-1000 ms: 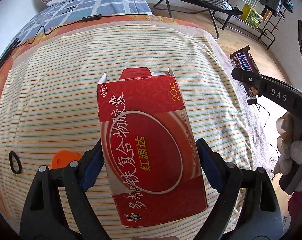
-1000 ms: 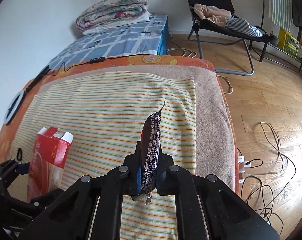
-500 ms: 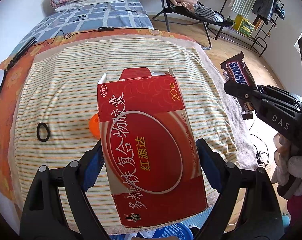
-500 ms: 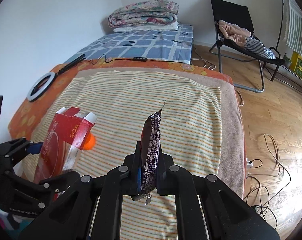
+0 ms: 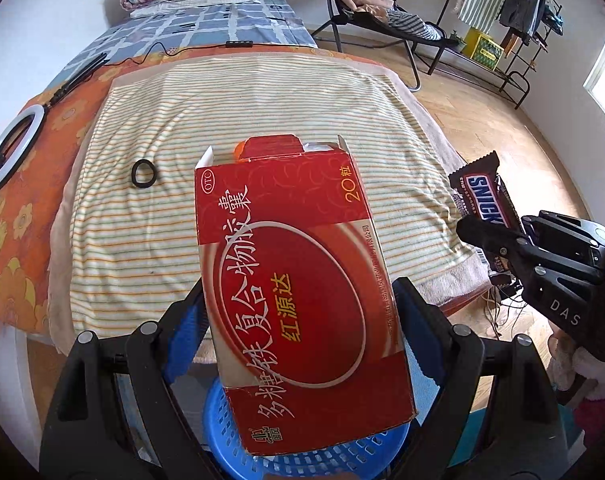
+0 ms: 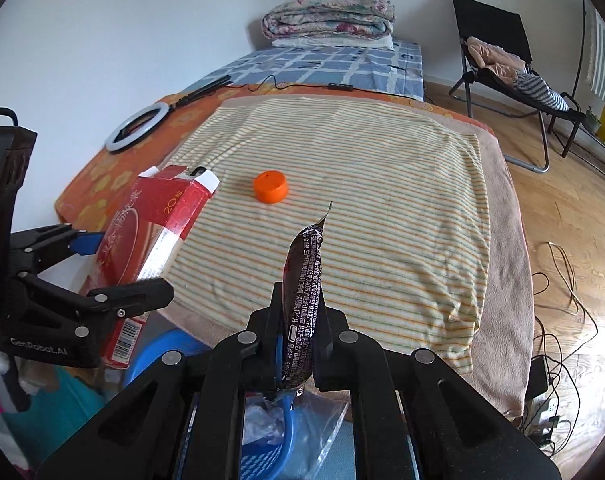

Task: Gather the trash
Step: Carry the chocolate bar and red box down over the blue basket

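My left gripper (image 5: 298,304) is shut on a red medicine box (image 5: 298,292) with an open top flap, held off the near edge of the bed above a blue basket (image 5: 302,456). From the right wrist view the same red medicine box (image 6: 150,240) sits at the left in the left gripper (image 6: 122,268). My right gripper (image 6: 298,312) is shut on a dark Snickers wrapper (image 6: 304,288), upright and edge-on. That Snickers wrapper (image 5: 484,210) shows at the right of the left wrist view. The blue basket (image 6: 270,436) lies below my right gripper.
An orange cap (image 6: 270,186) and a black hair tie (image 5: 143,173) lie on the striped towel (image 6: 362,184) covering the bed. A ring light (image 6: 136,128) rests at the bed's left side. A folding chair (image 6: 502,64) and cables (image 6: 562,280) occupy the wooden floor at right.
Both grippers have pulled back from the bed with their loads. The bed's near edge and the blue basket have come into view beneath them.
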`<state>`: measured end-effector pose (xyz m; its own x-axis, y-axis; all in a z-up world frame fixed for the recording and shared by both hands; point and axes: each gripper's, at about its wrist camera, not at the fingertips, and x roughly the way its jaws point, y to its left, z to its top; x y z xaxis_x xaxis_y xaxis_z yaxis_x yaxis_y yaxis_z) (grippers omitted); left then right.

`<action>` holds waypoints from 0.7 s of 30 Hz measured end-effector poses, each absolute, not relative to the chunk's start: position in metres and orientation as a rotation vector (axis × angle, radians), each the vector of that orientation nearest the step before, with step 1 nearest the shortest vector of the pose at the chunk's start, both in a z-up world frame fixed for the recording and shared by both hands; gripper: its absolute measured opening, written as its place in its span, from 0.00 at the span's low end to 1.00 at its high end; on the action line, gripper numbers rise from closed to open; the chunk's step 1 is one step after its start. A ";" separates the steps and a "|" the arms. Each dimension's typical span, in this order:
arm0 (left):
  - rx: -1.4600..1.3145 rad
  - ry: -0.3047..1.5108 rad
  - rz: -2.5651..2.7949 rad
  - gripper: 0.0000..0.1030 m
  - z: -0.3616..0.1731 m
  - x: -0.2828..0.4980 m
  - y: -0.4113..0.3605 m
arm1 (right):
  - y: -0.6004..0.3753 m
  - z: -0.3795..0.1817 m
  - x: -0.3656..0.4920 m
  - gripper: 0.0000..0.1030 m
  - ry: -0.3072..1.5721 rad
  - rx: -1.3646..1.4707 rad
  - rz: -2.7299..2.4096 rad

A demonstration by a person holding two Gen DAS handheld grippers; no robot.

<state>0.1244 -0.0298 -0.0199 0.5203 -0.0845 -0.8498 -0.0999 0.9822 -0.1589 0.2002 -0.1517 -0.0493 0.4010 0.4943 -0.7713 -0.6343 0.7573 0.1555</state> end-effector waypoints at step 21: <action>-0.275 1.202 -0.008 0.86 -0.114 0.011 -0.039 | -0.135 -0.126 0.092 0.08 1.076 -0.192 0.815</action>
<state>0.0113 -0.0394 -0.1140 0.3643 -0.1517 -0.9189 -0.1392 0.9667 -0.2148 0.0916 -0.1350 -0.1263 0.2216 0.4964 -0.8393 -0.6729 0.7008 0.2368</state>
